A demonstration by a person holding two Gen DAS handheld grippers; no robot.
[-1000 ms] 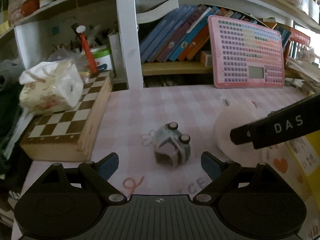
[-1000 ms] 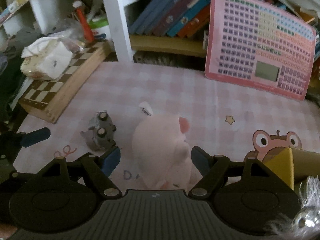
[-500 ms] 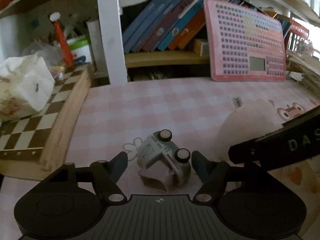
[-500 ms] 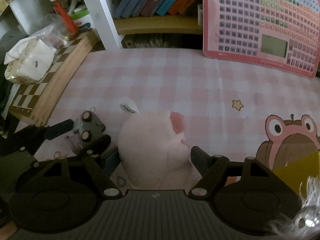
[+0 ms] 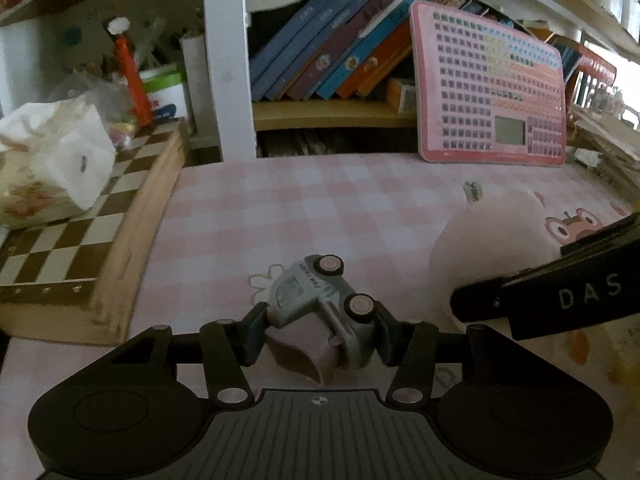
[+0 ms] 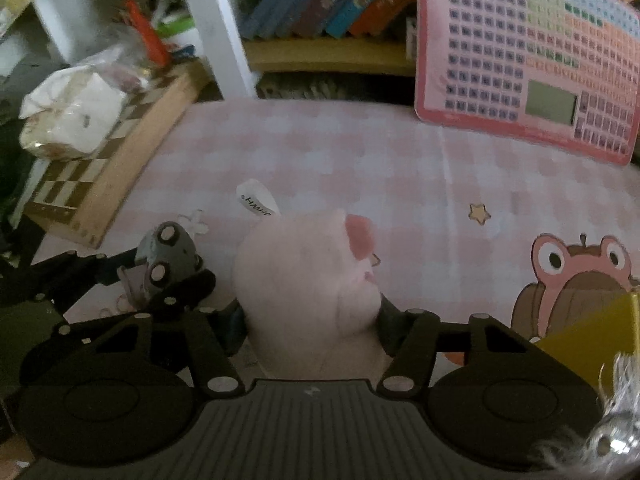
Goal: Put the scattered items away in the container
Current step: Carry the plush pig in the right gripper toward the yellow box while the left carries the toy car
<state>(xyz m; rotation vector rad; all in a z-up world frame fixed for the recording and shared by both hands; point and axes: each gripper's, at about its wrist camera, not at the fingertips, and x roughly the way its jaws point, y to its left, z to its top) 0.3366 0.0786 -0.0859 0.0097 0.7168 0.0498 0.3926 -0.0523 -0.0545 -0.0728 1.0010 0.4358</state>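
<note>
A small grey-blue toy car (image 5: 316, 300) lies on its side on the pink checked mat. My left gripper (image 5: 320, 332) straddles it; its jaws are closing and both pads touch the car's body. To the right sits a pale pink plush toy (image 6: 304, 280). My right gripper (image 6: 312, 320) has the plush between its jaws, which are closing, and both fingers press into its sides. In the right wrist view the car (image 6: 168, 256) shows at the left, inside the left gripper's fingers (image 6: 184, 292). A yellow box corner (image 6: 592, 332) juts in at the right edge.
A wooden chessboard box (image 5: 80, 240) with a tissue pack (image 5: 48, 168) on it borders the mat on the left. At the back, a pink toy keyboard (image 5: 492, 84) leans on a shelf of books (image 5: 340, 60) beside a white post (image 5: 228, 60). Silver tinsel (image 6: 612, 440) shows bottom right.
My left gripper moved in over the toy car and its jaws narrowed until they touch it. My right gripper's jaws narrowed onto the plush toy, which stayed in place.
</note>
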